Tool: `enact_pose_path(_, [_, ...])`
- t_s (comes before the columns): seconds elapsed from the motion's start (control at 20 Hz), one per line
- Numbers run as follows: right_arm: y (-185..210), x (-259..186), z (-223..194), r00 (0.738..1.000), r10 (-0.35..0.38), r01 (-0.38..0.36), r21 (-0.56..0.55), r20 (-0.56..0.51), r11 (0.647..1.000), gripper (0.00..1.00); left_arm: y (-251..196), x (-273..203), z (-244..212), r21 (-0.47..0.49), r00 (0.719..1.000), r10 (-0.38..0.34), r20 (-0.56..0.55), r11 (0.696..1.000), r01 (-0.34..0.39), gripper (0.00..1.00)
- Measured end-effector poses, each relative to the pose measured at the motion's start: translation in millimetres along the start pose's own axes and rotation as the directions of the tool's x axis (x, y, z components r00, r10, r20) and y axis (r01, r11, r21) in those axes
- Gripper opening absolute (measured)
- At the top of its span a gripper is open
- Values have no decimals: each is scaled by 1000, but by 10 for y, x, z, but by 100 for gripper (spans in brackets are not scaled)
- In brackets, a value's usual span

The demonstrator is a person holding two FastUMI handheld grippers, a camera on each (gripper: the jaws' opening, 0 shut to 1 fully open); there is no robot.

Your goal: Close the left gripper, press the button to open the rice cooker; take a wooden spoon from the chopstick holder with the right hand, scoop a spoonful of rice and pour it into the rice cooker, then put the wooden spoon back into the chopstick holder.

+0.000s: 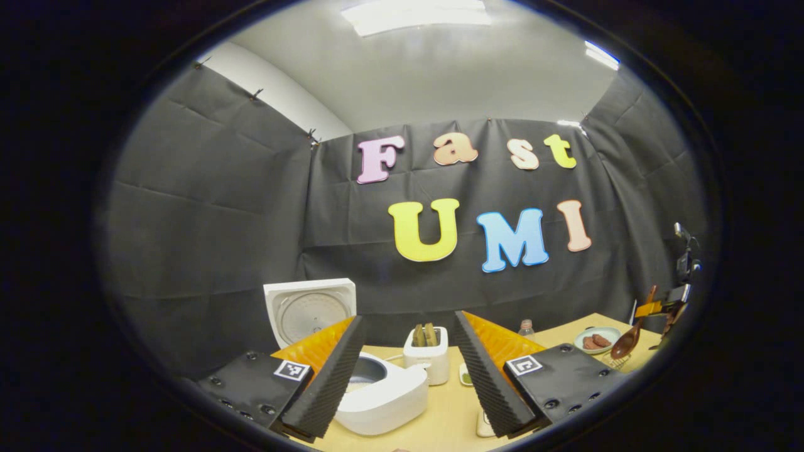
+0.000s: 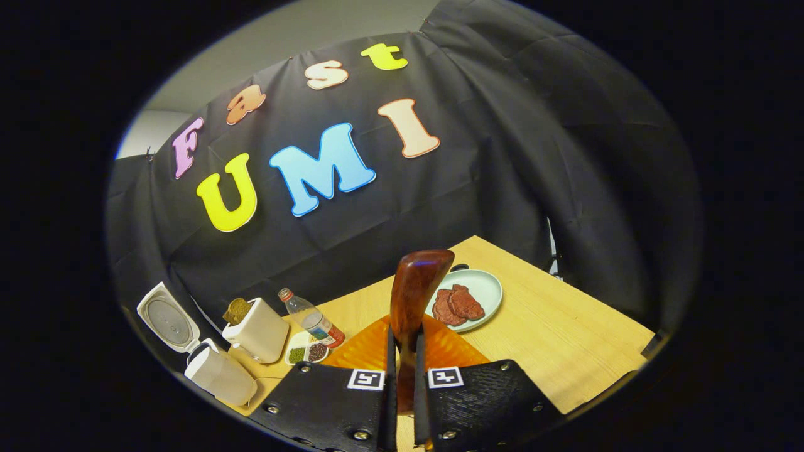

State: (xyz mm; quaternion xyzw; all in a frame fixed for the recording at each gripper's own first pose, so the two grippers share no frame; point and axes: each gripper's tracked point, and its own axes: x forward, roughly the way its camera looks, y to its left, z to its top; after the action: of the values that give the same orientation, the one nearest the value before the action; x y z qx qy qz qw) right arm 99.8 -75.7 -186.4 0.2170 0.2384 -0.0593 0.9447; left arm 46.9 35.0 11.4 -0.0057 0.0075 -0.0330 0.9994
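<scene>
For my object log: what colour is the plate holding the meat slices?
Pale green plate, clearest in the right gripper view.

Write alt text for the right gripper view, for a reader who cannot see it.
The right gripper is shut on the handle of a wooden spoon, above a wooden table. Beyond it is a plate of meat slices; to the left stand a bottle, a toaster and a white rice cooker with its lid up.

Left tool point(image 1: 408, 370) held level with fingers spread wide, right tool point(image 2: 405, 351) tilted, its fingers clamped on a wooden spoon point(image 2: 411, 295)
</scene>
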Motion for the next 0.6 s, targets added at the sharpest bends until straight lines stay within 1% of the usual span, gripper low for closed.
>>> enact_pose_path(0.25, [-123, 111, -195, 999, -15, 14, -24, -38, 1000, 12, -87, -98, 98, 22, 1000, 18, 5, 1000, -18, 91])
enact_pose_path(0.4, [-109, 120, -303, 997, 5, -6, -19, -76, 1000, 14, -143, -160, 150, 32, 1000, 22, 10, 999, -23, 91])
enact_pose_path(0.5, [-127, 116, -310, 996, 10, -12, -26, -84, 1000, 17, -181, -176, 139, 32, 1000, 22, 10, 999, -22, 91])
enact_pose_path(0.55, [-115, 98, -266, 997, 21, -23, -26, -81, 999, 21, -199, -174, 142, 28, 1000, 19, 8, 999, -20, 91])
enact_pose_path(0.6, [-123, 45, -227, 998, 21, -23, -27, -66, 999, 24, -226, -177, 155, 23, 1000, 16, 9, 1000, -16, 98])
